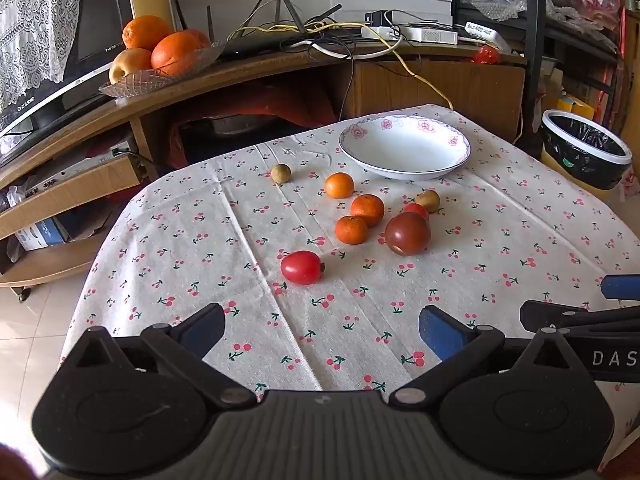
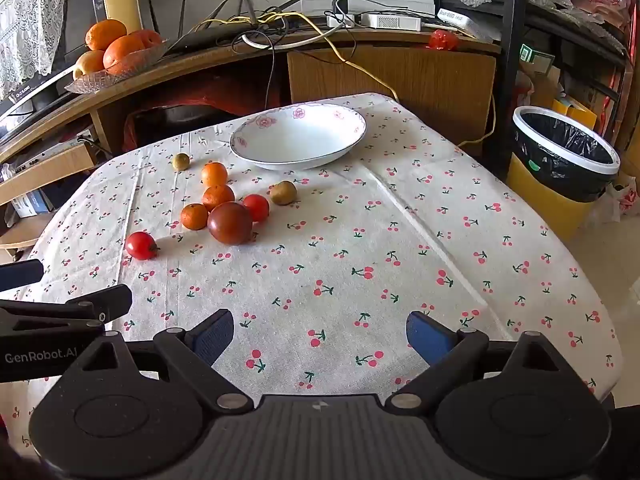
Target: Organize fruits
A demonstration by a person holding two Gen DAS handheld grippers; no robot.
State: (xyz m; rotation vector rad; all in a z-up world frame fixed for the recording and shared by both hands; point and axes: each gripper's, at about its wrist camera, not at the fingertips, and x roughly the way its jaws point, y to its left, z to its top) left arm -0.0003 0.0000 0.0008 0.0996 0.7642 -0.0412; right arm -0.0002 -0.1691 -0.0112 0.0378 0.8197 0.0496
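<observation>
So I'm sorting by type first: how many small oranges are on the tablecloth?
3. One sits nearest the white bowl, one is just behind the big dark-red fruit, and one lies left of it. None seem hidden.

My left camera looks forward and down along my left gripper (image 1: 322, 330) from the near edge of the table (image 1: 520, 216), the fruit cluster ahead and slightly right. My right camera does likewise over my right gripper (image 2: 320, 334), fruit ahead and left. Both face the wooden shelf unit (image 2: 392, 72) and share the white bowl (image 1: 404, 148), the fruit and the bin (image 1: 586, 152). Each view catches the other gripper at its inner edge.
</observation>
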